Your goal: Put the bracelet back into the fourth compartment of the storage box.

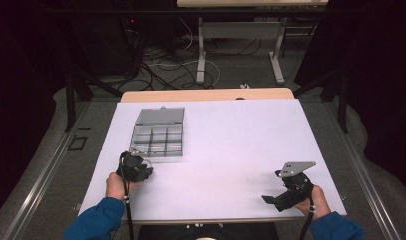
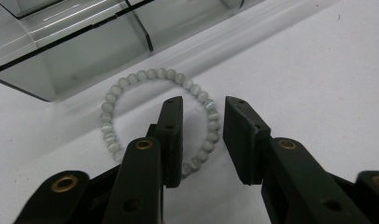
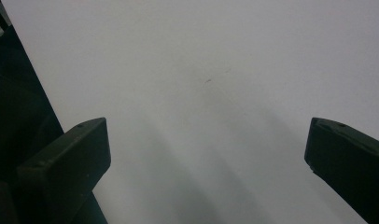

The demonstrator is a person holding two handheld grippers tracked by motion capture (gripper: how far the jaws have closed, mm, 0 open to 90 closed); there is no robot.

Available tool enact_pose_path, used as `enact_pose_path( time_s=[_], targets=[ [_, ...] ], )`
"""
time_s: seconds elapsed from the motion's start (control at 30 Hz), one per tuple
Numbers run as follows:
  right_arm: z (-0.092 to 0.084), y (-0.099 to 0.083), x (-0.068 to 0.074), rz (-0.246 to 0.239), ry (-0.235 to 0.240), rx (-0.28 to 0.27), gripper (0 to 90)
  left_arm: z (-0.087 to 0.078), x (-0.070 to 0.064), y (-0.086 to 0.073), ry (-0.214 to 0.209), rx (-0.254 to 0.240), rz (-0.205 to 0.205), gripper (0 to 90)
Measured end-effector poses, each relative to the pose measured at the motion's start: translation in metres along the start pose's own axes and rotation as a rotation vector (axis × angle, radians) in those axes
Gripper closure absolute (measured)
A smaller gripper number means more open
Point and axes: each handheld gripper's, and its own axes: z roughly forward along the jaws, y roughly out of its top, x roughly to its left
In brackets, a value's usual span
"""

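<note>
Left claw [image 2: 202,119] straddles the bead bracelet's [image 2: 114,91] right arc at frame centre, jaws not yet pinching; right claw [image 3: 206,154] gapes idle.

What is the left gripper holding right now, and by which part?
Nothing firmly yet: the left gripper has its jaws straddling the right side of the bead bracelet on the table, a gap showing beside the beads. The right gripper is open over bare table.

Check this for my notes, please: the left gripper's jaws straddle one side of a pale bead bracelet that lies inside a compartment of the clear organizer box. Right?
Not quite. The bead bracelet lies on the white table beside the clear organizer box, not inside a compartment. The left gripper view shows it, with the left gripper straddling the bracelet's near side.
</note>
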Motion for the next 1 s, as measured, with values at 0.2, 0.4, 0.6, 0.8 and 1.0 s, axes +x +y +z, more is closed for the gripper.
enact_pose_path(
  time_s=[0.2,0.4,0.6,0.8,1.0],
  targets=[
    [0.0001,-0.0003,-0.0004,-0.007,-0.003,-0.001,0.0,0.0012,-0.0023,0.0017,-0.001,0.009,-0.001,77.6],
    [0.0002,-0.0003,-0.0005,-0.008,-0.002,0.001,0.0,0.0009,-0.0038,0.0024,-0.012,0.016,0.004,85.3],
    [-0.0001,-0.0001,0.0002,-0.001,-0.001,0.007,0.3,0.0003,-0.0028,0.0022,-0.021,0.013,0.022,85.7],
    [-0.0002,-0.0002,0.0000,0.000,-0.005,0.003,0.2,-0.0018,-0.0029,0.0021,-0.018,0.007,0.036,85.6],
    [-0.0004,-0.0002,-0.0004,-0.012,-0.007,0.001,0.2,-0.0071,-0.0039,0.0020,0.010,-0.019,0.037,85.6]
  ],
)
